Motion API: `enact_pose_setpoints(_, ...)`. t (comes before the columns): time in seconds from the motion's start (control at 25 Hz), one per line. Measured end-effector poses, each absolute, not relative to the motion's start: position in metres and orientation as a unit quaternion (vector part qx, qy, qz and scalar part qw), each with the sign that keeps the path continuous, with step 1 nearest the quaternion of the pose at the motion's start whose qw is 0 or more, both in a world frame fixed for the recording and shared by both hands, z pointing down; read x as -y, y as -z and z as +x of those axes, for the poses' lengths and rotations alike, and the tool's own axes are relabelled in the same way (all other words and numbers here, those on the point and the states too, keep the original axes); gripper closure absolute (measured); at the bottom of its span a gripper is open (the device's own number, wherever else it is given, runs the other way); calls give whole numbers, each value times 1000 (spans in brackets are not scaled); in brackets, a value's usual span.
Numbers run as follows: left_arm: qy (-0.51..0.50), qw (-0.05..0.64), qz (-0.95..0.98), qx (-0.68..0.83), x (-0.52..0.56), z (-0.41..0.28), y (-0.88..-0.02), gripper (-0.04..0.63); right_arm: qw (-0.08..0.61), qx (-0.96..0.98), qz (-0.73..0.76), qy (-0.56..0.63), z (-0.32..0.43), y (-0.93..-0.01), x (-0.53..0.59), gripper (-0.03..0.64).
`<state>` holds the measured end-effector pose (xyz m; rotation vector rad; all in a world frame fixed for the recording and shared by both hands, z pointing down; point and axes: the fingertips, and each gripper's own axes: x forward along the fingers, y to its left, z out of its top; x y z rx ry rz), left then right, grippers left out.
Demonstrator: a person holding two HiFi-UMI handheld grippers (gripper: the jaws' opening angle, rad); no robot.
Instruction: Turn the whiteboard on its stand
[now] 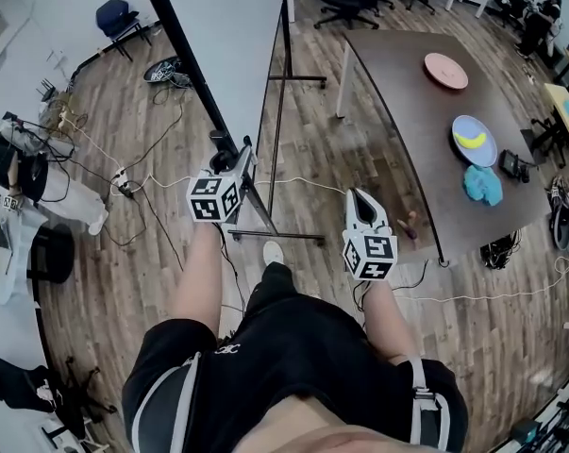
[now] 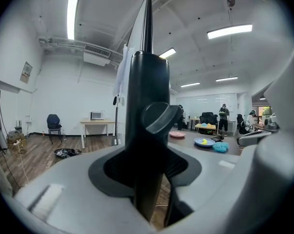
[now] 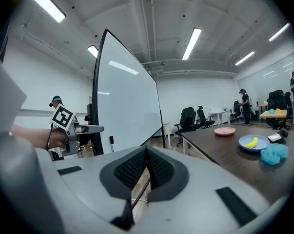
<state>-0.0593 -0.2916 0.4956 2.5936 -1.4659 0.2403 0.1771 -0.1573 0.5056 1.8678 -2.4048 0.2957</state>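
grey jaws clenched on the whiteboard's post

closest to the lens, left gripper clenched on the black post at the side edge of the whiteboard, ribbed dark pads pressing it from both sides, a round black knob just above them. upright on its stand on the wood-plank floor, left of the table in the head view. white panel smooth and glossy inside a thin black frame. cut off by the top edge of the head view; seen edge-on in the left gripper view, so hardly any white face there. thin black metal rails of the stand low at the floor, partly covered by the gripper and a white shoe. right gripper apart from the board, to its right, jaws pressed together on nothing, pads meeting in a ridge. further right, long dark brown table with a pink plate, a blue plate bearing something yellow and banana-shaped, and a fluffy blue cloth. small object by the table's near edge too blurred to name. cables loose over the floor at left.
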Motion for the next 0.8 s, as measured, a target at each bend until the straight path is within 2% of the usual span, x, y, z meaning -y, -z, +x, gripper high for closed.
enact_pose_setpoints(0.36,-72,72,867,489,226,-51,-499,419,47,780,616,-94,183,-508,94,609)
enact_pose_setpoints(0.8,-80,66,864,493,154,-38,-504,420,42,795,602,-58,134,-482,45,609)
